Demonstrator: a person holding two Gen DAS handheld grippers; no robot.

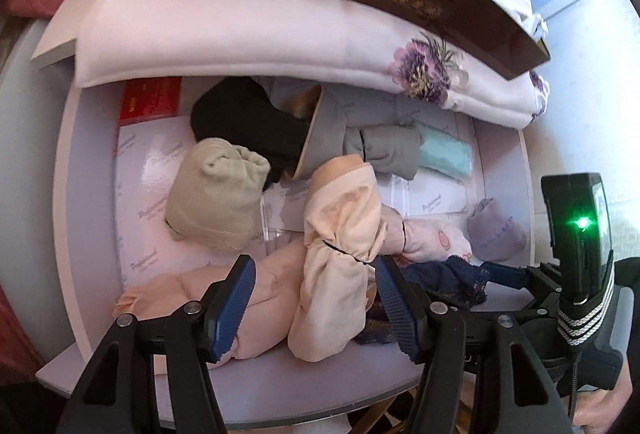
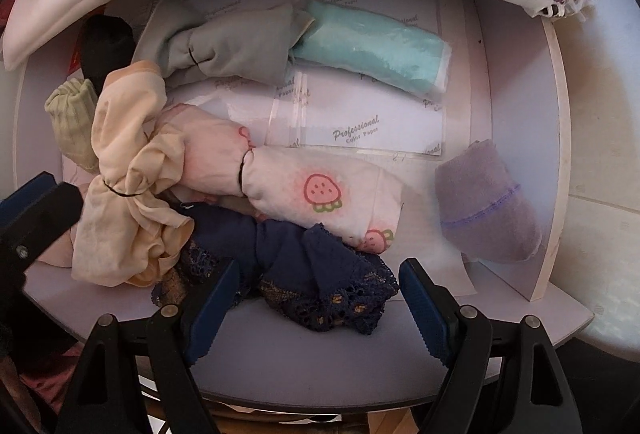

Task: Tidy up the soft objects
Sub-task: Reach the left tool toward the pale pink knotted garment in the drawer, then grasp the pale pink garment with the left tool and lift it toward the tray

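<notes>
I read the tidying as partly done. At the far side of the pale lilac shelf (image 2: 280,334), a grey rolled cloth bundle (image 2: 236,49) and a mint-green roll in a clear sleeve (image 2: 372,53) already lie side by side, and a purple knitted sock (image 2: 488,201) sits alone at the right. The near left remains a heap. My left gripper (image 1: 316,302) has its jaws apart around the cream tied cloth bundle (image 1: 340,258), pads not pressing. My right gripper (image 2: 316,310) hangs with jaws spread over the navy lace garment (image 2: 304,274). A strawberry-print roll (image 2: 312,189), a beige sock (image 1: 216,193) and a black sock (image 1: 240,117) still need places.
</notes>
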